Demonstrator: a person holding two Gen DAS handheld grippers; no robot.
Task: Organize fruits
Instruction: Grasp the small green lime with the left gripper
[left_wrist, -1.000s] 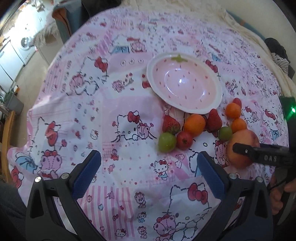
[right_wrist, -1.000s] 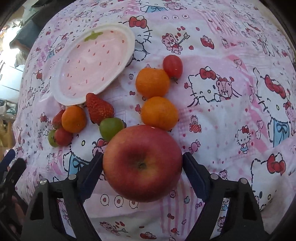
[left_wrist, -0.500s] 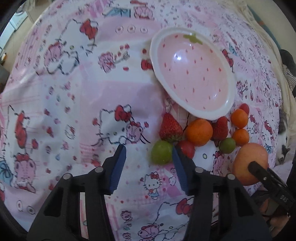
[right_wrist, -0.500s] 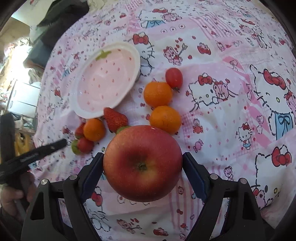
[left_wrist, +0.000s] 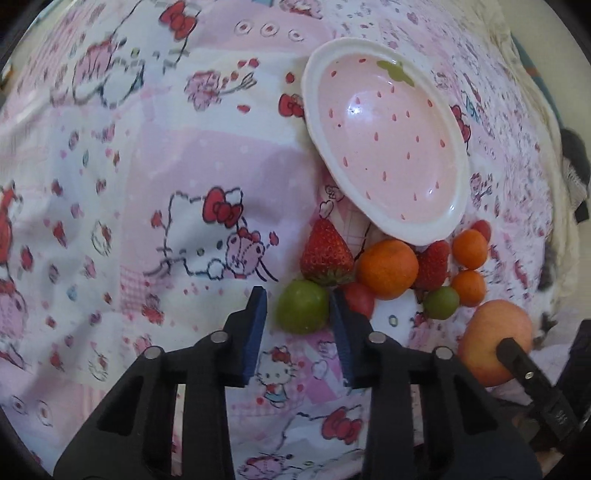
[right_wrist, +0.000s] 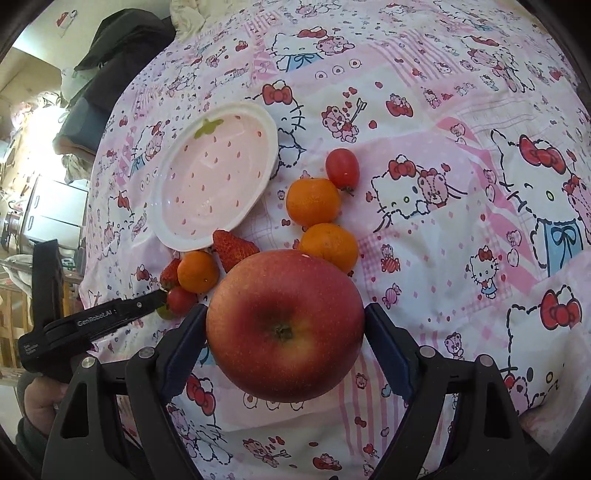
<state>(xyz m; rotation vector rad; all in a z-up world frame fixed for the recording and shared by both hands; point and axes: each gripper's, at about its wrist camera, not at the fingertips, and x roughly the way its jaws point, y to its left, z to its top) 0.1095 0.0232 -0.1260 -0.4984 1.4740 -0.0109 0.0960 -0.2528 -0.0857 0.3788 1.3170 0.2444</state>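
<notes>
Left wrist: left gripper (left_wrist: 298, 308) parted around green fruit (left_wrist: 303, 312) near empty plate (left_wrist: 388, 147), not yet clamped; could nudge red tomato (left_wrist: 360, 300).

Right wrist: right gripper (right_wrist: 284, 326) clenched on apple (right_wrist: 285, 325); could slip, being round.

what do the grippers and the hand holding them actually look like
Both the left gripper and right gripper have matte black frames with triangular cut-outs, silver round screws and flat dark blue finger pads. White "GenRobot.AI" lettering runs along the left one's side. A bare hand grips its handle.
</notes>
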